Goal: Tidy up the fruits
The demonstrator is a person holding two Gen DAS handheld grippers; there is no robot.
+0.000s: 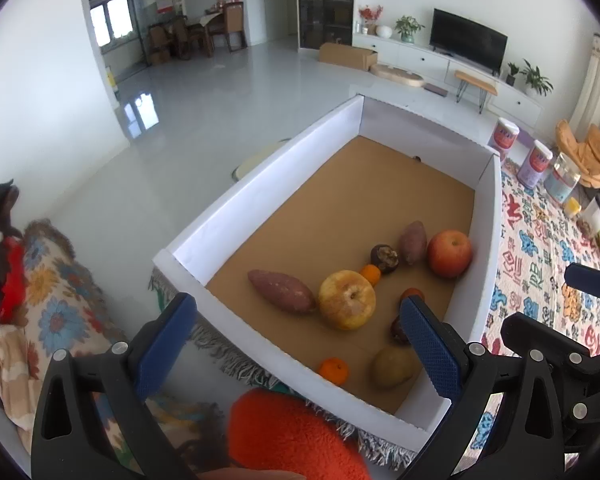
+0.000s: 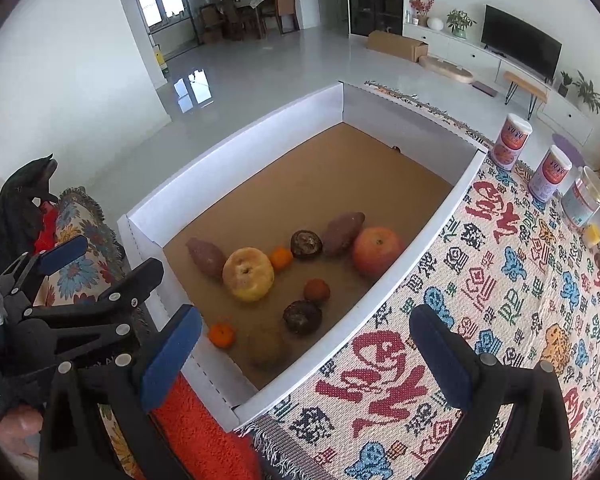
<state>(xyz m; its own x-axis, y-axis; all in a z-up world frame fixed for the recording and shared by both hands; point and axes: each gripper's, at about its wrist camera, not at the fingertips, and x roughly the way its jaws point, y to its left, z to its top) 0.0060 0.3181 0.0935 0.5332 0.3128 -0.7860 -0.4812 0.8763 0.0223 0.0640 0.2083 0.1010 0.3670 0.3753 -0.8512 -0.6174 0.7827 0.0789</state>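
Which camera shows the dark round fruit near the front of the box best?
The right wrist view: the dark fruit lies fully visible there, in front of a small orange one. In the left wrist view the left gripper's finger covers most of it.

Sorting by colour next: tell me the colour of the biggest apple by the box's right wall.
Red, with an orange-yellow blush. The apple shows best in the left wrist view, beside the box wall.

The box [image 2: 260, 128] has white walls and a plain brown floor. In it lie a red apple [image 2: 376, 255], a yellow apple [image 2: 247, 275], purplish sweet potatoes [image 1: 281, 290] and small orange tangerines [image 2: 221, 335]. The cloth [image 2: 500, 300] is cream with red, blue and green figures. Both grippers' fingers [image 1: 430, 346] have blue pads on black frames
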